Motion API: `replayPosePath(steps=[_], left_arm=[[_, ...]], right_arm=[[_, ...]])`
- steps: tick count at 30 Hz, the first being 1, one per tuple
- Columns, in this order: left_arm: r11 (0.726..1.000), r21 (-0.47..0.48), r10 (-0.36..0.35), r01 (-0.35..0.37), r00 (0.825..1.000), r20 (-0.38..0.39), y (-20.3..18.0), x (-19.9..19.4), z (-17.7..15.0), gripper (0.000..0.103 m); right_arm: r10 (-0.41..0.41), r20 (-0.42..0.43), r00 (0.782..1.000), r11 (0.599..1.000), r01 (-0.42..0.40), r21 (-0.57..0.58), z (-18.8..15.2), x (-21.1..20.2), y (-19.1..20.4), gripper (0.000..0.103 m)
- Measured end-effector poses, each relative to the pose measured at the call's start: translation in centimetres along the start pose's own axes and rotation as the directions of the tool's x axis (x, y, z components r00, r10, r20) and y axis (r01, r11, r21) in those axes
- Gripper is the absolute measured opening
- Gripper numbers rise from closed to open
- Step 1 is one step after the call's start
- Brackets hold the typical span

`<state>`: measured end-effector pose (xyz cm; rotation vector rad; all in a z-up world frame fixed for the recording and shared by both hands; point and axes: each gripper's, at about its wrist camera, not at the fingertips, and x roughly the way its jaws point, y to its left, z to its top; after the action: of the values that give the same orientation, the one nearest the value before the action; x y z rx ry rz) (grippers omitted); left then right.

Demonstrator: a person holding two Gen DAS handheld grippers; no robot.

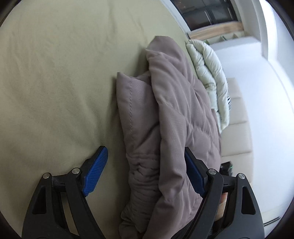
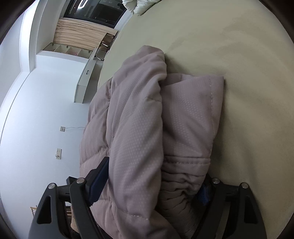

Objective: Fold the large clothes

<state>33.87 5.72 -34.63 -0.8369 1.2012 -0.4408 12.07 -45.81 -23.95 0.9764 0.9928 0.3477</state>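
A mauve padded jacket [image 1: 174, 110] lies folded in a thick bundle on the beige bed sheet [image 1: 55, 73], close to the bed's edge. My left gripper [image 1: 145, 149] straddles its near end with jaws wide: the left blue pad [image 1: 95, 171] stands free over the sheet, while the right pad [image 1: 193, 171] lies against the fabric. In the right wrist view the same jacket [image 2: 139, 119] bulges between the wide jaws of my right gripper [image 2: 157, 169]. Its left pad [image 2: 99, 180] sits beside the fabric and the right pad is mostly hidden by folds.
A pale green quilted garment [image 1: 209, 73] lies bunched behind the jacket at the bed's edge. A cream padded headboard [image 1: 237, 117] and white wall run alongside. A bedside cabinet [image 2: 86, 80] and dark window [image 2: 95, 11] lie beyond. Wide bare sheet [image 2: 238, 55] spreads on the far side.
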Motion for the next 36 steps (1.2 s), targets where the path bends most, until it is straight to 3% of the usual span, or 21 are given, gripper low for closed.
replayPosePath(steps=[7,9,12,17,21,26,30,36], left_arm=[[0.999,0.001,-0.033,0.033,0.999,-0.025,0.4,2.8,1.1,0.075],[0.998,-0.004,-0.057,0.057,0.998,-0.031,0.4,3.6,1.9,0.056],[0.996,-0.020,-0.089,0.088,0.995,-0.036,-0.2,5.8,2.9,0.041],[0.991,-0.028,-0.135,0.134,0.989,-0.054,0.5,7.4,3.1,0.034],[0.994,0.015,-0.110,0.111,0.994,-0.024,-0.9,7.0,3.0,0.019],[0.989,0.045,-0.142,0.142,0.990,0.007,-2.7,4.3,1.9,0.017],[0.986,0.078,-0.146,0.144,0.989,0.022,-4.1,1.9,0.3,0.017],[0.990,0.089,-0.118,0.113,0.991,0.059,-5.1,0.3,-0.4,0.018]], right_arm=[[0.073,-0.092,0.993,0.997,-0.073,0.001,1.1,1.7,-1.0,0.084],[0.045,-0.118,0.992,0.998,-0.049,-0.037,1.4,2.6,-0.3,0.084],[0.043,-0.129,0.991,0.998,-0.049,-0.046,1.8,3.0,-0.3,0.082],[0.082,-0.105,0.991,0.993,-0.090,-0.073,0.4,1.8,-1.2,0.066],[0.072,-0.077,0.994,0.991,-0.080,-0.110,-0.4,1.1,-1.0,0.056],[0.025,-0.049,0.998,0.981,-0.034,-0.192,-1.5,-0.8,2.0,0.042],[0.012,-0.044,0.999,0.964,-0.023,-0.263,-3.5,-2.3,4.9,0.040],[0.062,-0.048,0.997,0.945,-0.075,-0.320,-7.9,-3.9,8.2,0.040]])
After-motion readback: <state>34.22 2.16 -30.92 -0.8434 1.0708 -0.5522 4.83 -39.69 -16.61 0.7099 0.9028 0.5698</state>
